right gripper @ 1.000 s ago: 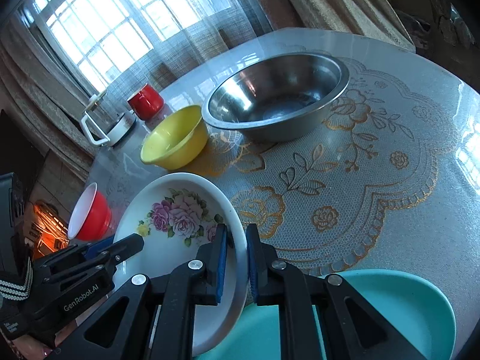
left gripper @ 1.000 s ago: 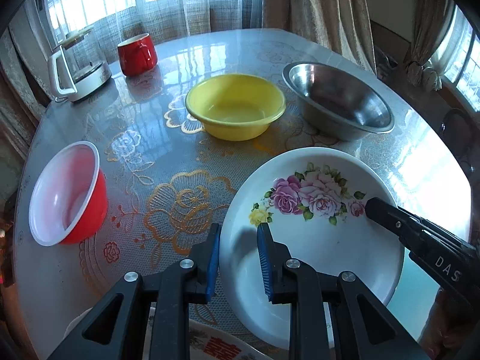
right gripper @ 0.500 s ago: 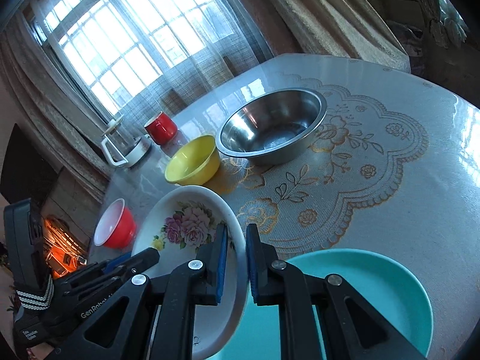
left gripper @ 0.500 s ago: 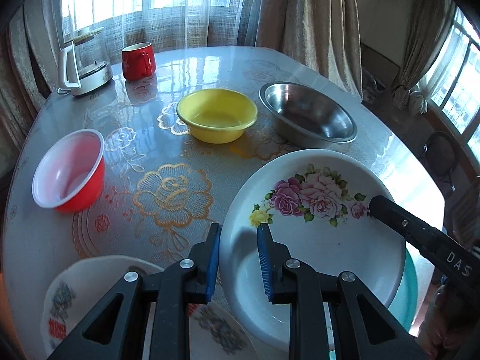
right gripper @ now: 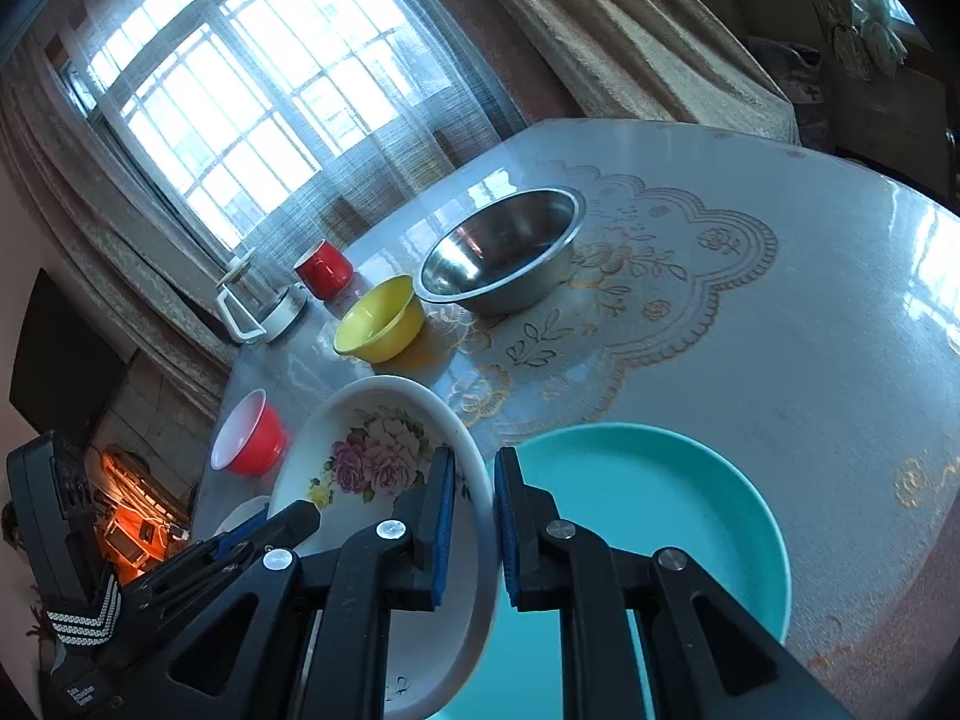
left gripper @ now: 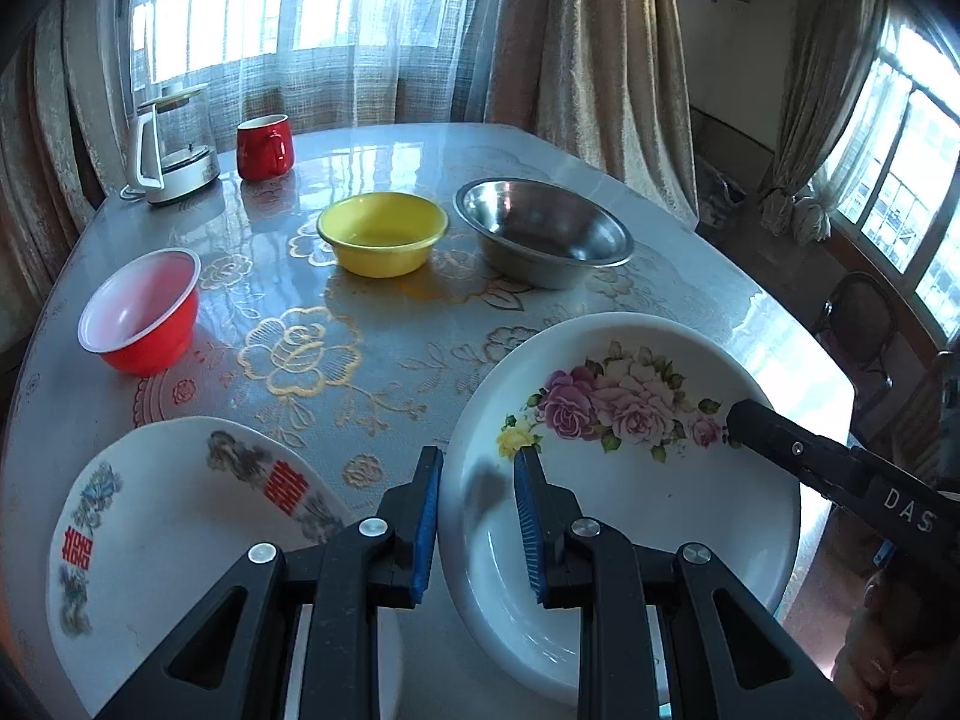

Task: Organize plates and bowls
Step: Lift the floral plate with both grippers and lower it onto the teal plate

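- Gripping the left rim of the floral plate (left gripper: 624,480), the left gripper (left gripper: 478,516) has its jaws narrowed on it, above the bench (left gripper: 372,324).
- Clamping the plate's right rim, the right gripper (right gripper: 474,531) has its jaws nearly closed; a teal plate (right gripper: 648,516) lies just right of them.

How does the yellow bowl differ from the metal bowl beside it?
The yellow bowl is opaque plastic-looking yellow; the steel bowl is shiny and mirrors the light. The yellow bowl looks smaller, the steel bowl wider. Both stand upright and empty on the table.
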Action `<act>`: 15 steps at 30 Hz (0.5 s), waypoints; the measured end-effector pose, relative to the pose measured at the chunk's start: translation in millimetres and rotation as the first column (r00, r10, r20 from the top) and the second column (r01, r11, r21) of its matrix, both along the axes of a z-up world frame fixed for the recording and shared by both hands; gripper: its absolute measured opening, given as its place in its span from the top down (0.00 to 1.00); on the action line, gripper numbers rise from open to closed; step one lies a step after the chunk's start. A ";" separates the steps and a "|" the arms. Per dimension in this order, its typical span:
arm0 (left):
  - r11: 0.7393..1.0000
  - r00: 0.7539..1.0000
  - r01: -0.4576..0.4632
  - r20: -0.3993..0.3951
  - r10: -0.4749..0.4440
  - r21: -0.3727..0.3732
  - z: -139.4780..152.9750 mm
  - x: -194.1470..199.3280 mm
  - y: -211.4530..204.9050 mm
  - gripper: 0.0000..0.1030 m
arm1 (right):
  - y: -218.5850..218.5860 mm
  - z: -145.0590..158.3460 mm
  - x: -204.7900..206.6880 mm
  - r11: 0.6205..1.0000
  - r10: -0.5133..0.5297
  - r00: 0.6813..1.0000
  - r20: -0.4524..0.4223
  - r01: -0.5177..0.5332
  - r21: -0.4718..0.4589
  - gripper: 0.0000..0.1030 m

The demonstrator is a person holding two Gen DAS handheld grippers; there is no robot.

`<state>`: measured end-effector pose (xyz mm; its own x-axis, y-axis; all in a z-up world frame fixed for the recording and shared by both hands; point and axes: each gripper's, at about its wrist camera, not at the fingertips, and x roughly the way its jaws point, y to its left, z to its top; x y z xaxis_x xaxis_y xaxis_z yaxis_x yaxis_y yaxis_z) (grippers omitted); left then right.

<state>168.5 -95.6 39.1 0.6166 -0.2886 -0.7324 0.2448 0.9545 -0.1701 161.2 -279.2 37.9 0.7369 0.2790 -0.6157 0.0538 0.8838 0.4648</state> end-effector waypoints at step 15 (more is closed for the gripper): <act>0.997 0.998 0.066 -0.024 -0.066 0.030 -23.2 -31.2 -44.2 0.76 | -41.6 -21.2 -38.7 0.997 -0.076 0.996 -0.051 0.077 0.013 0.86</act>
